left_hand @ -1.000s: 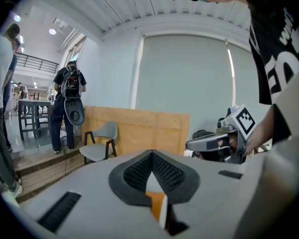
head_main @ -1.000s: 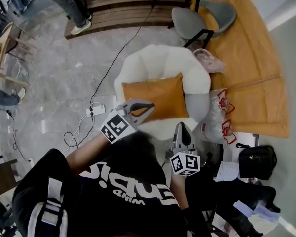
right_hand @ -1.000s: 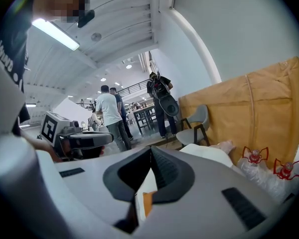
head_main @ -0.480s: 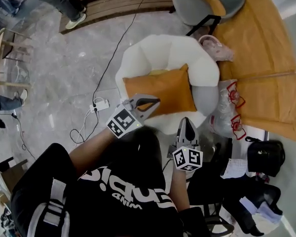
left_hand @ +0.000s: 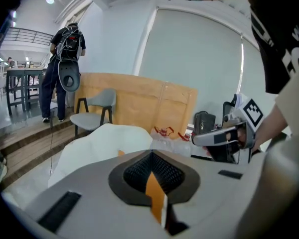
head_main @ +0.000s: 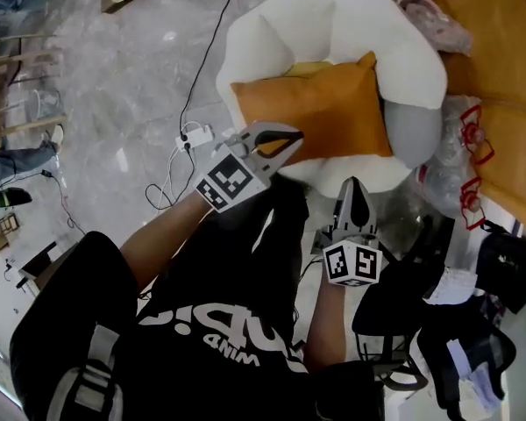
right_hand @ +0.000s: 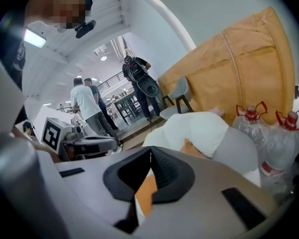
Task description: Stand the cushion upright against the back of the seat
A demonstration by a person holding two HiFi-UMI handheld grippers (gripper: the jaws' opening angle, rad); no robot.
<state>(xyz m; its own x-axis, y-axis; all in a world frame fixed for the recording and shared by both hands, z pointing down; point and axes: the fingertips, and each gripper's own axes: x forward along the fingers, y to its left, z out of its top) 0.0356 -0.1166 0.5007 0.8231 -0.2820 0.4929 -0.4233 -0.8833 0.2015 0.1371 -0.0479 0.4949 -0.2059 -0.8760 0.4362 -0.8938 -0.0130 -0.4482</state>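
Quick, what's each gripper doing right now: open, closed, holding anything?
Left gripper: closed, fingers together, holding nothing.
Right gripper: closed, fingers together, holding nothing.

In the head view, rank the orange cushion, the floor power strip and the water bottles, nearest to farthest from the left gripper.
From the left gripper:
1. Cushion, on the armchair just ahead of its tip.
2. Power strip, on the floor to its left.
3. Water bottles, past the armchair's right side.
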